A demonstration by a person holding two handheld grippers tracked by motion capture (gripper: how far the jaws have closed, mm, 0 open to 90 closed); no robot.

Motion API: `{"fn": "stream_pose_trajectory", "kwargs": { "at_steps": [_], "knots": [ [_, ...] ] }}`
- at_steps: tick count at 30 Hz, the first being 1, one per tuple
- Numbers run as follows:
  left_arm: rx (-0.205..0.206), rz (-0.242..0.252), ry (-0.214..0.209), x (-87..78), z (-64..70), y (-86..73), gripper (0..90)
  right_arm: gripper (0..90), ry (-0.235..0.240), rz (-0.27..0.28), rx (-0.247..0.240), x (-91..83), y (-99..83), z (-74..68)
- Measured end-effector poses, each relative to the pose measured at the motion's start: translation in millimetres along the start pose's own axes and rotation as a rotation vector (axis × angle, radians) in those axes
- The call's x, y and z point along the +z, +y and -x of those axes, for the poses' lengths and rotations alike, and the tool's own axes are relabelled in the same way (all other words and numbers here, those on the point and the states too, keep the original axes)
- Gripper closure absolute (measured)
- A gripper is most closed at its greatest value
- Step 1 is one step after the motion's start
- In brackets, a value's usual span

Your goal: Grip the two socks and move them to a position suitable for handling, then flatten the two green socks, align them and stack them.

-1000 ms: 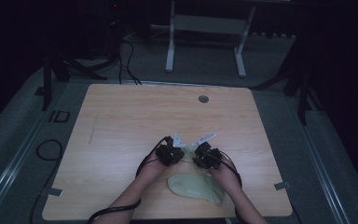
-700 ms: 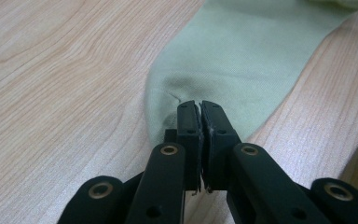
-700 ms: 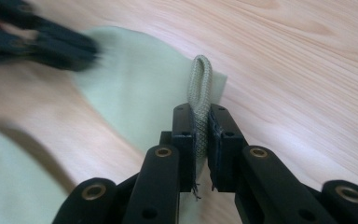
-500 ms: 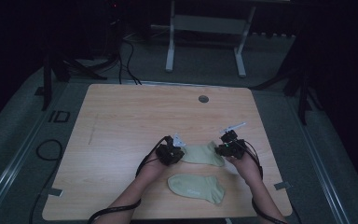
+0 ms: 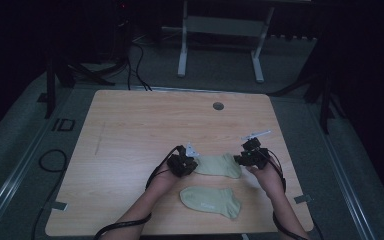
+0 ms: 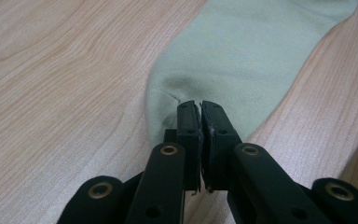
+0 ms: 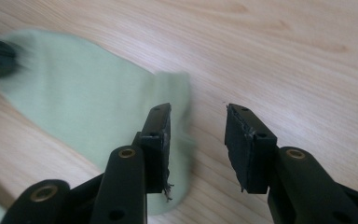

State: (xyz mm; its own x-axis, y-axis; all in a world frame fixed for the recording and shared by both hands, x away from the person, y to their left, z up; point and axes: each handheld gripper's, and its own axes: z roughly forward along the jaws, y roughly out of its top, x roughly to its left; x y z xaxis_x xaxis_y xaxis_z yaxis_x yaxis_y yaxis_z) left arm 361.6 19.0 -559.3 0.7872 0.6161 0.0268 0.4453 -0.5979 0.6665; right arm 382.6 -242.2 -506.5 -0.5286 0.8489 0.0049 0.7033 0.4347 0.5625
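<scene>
Pinching one end of the upper sock (image 5: 220,165), the left gripper (image 5: 182,163) holds; the right gripper (image 5: 250,156) has just released at three o'clock, jaws wide, leaving it flat on the bench (image 5: 130,130).
</scene>
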Motion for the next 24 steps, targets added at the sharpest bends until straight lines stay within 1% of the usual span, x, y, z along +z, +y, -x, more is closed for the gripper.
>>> {"fn": "stream_pose_trajectory", "kwargs": {
  "at_steps": [1, 2, 4, 6, 8, 10, 12, 16, 17, 18, 20, 21, 23, 24],
  "knots": [
    [-0.006, 0.0, 0.0, 0.0, -0.2, 0.0, 85.9, 62.4, -0.004, 0.013, -0.006, -2.6, 1.1, -2.1],
    [-0.012, -0.001, 0.001, -0.4, -0.7, 0.1, 84.6, 69.1, 0.001, 0.02, -0.014, -5.2, 2.5, -5.7],
    [-0.011, -0.006, 0.001, -3.8, -0.8, 1.3, 78.1, 68.3, 0.013, 0.017, -0.029, -5.1, 2.3, -8.6],
    [-0.023, 0.007, 0.001, -11.3, -0.5, 2.7, 66.4, 64.4, 0.048, 0.012, -0.025, -4.6, 0.3, -10.6],
    [-0.044, 0.009, -0.02, -21.8, 0.2, 2.0, 55.2, 63.7, 0.073, 0.009, -0.026, -4.9, -4.7, -13.0],
    [-0.032, 0.016, -0.02, -33.8, 4.4, -2.3, 51.4, 63.0, 0.084, 0.008, -0.043, -6.8, -12.8, -15.9],
    [-0.034, 0.02, -0.027, -47.2, 9.9, -9.8, 48.3, 62.0, 0.09, 0.009, -0.054, -10.6, -22.8, -19.2],
    [-0.043, 0.033, -0.069, -63.2, 21.4, -24.3, 45.9, 59.0, 0.109, 0.003, -0.075, -20.0, -46.7, -27.0],
    [-0.043, 0.02, -0.072, -65.0, 24.8, -28.4, 45.9, 58.5, 0.113, 0.005, -0.078, -22.5, -52.5, -29.3],
    [-0.049, 0.022, -0.082, -65.6, 27.6, -31.5, 45.9, 58.5, 0.12, 0.008, -0.076, -25.7, -59.3, -32.2],
    [-0.05, 0.012, -0.085, -65.3, 31.2, -36.5, 46.5, 58.1, 0.133, 0.01, -0.084, -30.4, -68.9, -38.4],
    [-0.056, 0.013, -0.095, -64.8, 32.7, -38.6, 46.7, 58.1, 0.137, 0.012, -0.087, -32.1, -73.5, -41.8],
    [-0.06, 0.0, -0.099, -63.5, 35.0, -41.6, 50.6, 58.1, 0.147, 0.001, -0.113, -34.5, -81.6, -49.5],
    [-0.06, 0.0, -0.099, -63.5, 35.0, -41.6, 51.3, 58.1, 0.147, 0.001, -0.113, -34.5, -81.6, -49.5]
  ]
}}
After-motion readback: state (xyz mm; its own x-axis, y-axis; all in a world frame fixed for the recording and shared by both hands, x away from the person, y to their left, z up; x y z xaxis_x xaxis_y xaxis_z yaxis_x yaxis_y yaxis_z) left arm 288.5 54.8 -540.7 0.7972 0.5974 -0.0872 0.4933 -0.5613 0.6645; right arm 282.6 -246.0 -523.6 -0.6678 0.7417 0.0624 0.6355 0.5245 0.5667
